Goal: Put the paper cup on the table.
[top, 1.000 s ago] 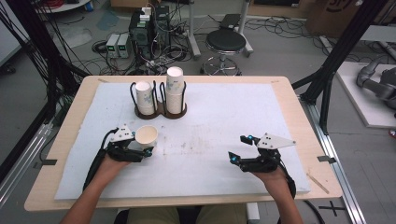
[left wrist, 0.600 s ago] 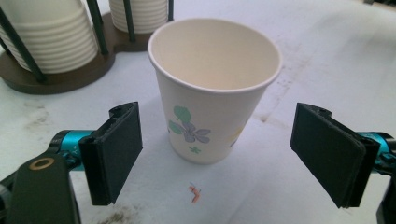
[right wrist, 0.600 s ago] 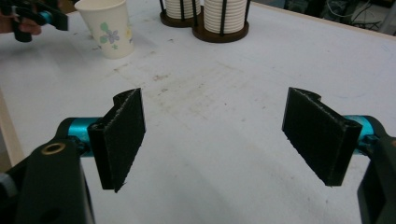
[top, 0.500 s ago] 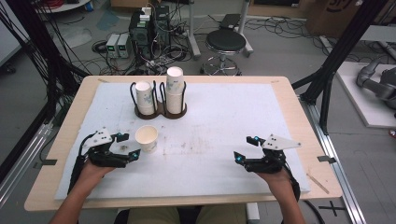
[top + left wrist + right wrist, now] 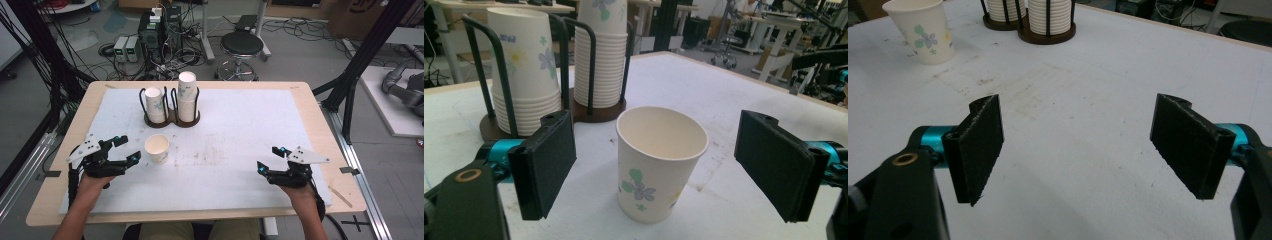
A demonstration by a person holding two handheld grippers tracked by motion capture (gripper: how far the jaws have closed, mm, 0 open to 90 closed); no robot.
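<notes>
Cup (image 5: 157,148) stands upright and alone on the white-covered tabletop (image 5: 240,125), just in front of the cup holder (image 5: 171,120) and apart from it. The holder carries two stacks of matching flowered cups, mouths down, inside its black wire loops; the right stack (image 5: 186,96) is taller than the left stack (image 5: 154,105). Judged from this layout, one cup has been pulled from the stacks, turned mouth up and set down; the placing step looks complete, and nothing yet shows what follows for it.

Left gripper (image 5: 130,148) lies just beside the cup, on its left in the high view. Its jaws have just been opening and now stand wide; in the left gripper view the cup (image 5: 659,161) sits between and slightly beyond the two black pads (image 5: 549,162) with clear gaps on both sides, so it is released, not gripped. The hand holds the gripper low and roughly level, pointed at the cup.

Right gripper (image 5: 270,159) hovers well apart over bare tabletop on the right, jaws wide and holding nothing, aimed toward the table's middle.
</notes>
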